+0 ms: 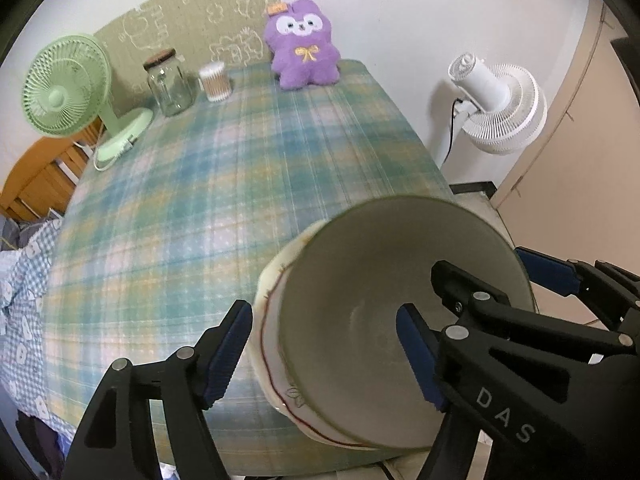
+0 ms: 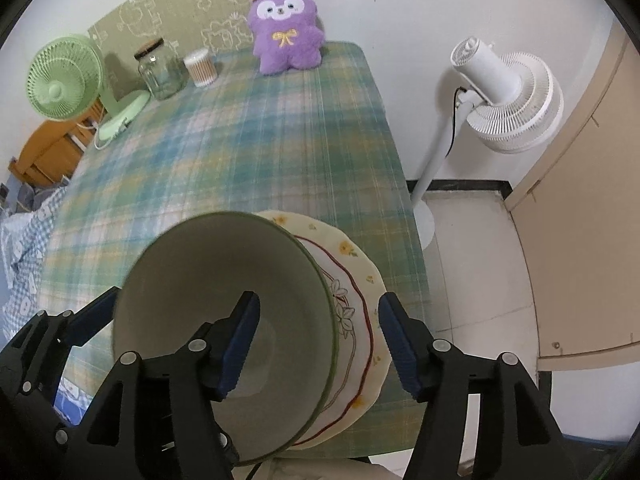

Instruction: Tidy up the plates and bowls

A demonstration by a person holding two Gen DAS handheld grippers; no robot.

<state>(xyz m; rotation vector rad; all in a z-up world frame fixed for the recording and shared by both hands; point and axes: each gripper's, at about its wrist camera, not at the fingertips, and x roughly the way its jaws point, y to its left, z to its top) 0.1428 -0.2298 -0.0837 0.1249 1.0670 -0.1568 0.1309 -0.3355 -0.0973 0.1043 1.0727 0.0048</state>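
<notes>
Bowl sits on a stack of plates at the near right corner of the worktop. Both grippers straddle its rim from opposite sides.

Left gripper — fingers apart, one blue pad outside the bowl wall on the left, the other pad down inside the bowl. Cannot tell if either pad touches the wall. Right gripper — fingers apart too, left pad inside the bowl, right pad out past the plate edge, not touching it. Each wrist view catches the other gripper's blue pad at the far side of the bowl.

Bowl is pale green-grey inside, thin green rim, upright. Under it: red-rimmed plate with a flower outline, then a cream plate with yellow flowers at the bottom of the stack. The stack sits just beside the near edge and the right edge.

Worktop carries a green-blue plaid cloth. Along the far edge, well apart from the stack: purple plush toy, cotton swab tub, glass jar with a cork lid, and a green desk fan at the far left corner.

Off the worktop — white pedestal fan on the floor to the right, by a beige door.
</notes>
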